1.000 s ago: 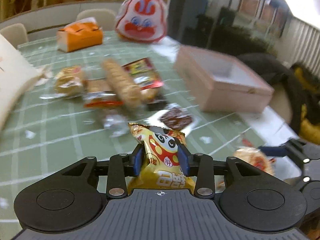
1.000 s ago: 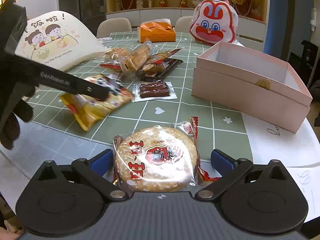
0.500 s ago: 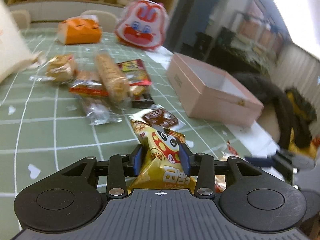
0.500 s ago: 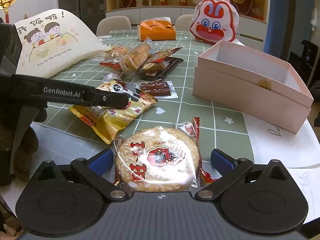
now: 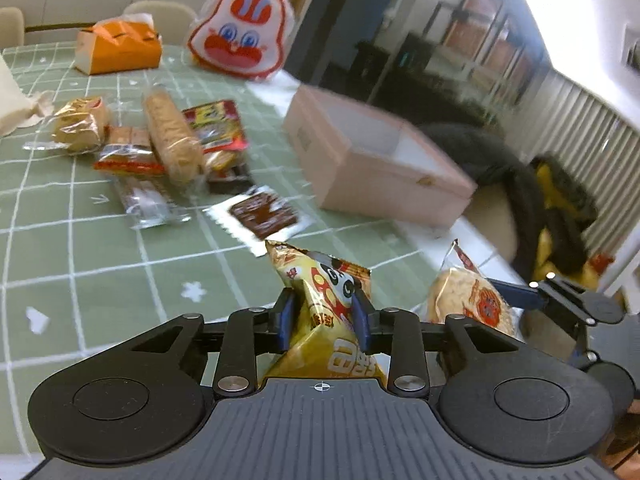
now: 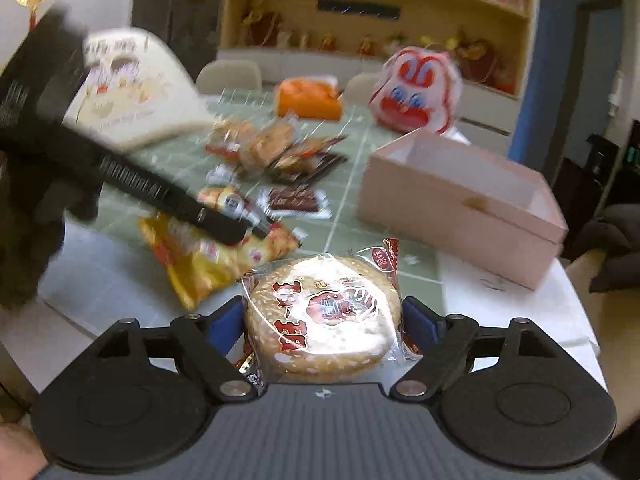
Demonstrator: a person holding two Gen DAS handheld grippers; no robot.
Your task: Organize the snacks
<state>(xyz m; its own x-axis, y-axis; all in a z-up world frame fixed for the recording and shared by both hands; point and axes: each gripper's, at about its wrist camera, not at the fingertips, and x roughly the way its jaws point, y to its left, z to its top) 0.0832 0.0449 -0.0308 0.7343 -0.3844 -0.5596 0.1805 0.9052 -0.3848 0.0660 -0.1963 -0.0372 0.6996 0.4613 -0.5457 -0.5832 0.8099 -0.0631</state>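
My left gripper [image 5: 322, 314] is shut on a yellow panda snack bag [image 5: 326, 304], held above the table's front edge; it also shows in the right wrist view [image 6: 216, 256]. My right gripper [image 6: 322, 320] is shut on a round sesame cake in clear wrap [image 6: 324, 314], which also shows in the left wrist view [image 5: 470, 302] to the right of the bag. An open pink box [image 5: 376, 164] [image 6: 460, 200] stands ahead on the right. A pile of wrapped snacks [image 5: 168, 148] [image 6: 276, 152] lies in mid-table, with a brown chocolate pack [image 5: 264, 216] [image 6: 294, 202] nearer.
An orange tissue box [image 5: 120, 46] and a red-and-white rabbit bag [image 5: 240, 34] stand at the far side of the green checked tablecloth [image 5: 80, 248]. A white cartoon-printed bag [image 6: 132, 96] sits at left. Chairs with dark and yellow coats [image 5: 532, 196] stand right of the table.
The left gripper with the yellow bag has moved right, toward the sesame cake. The right gripper has lifted with the cake and tilted up.
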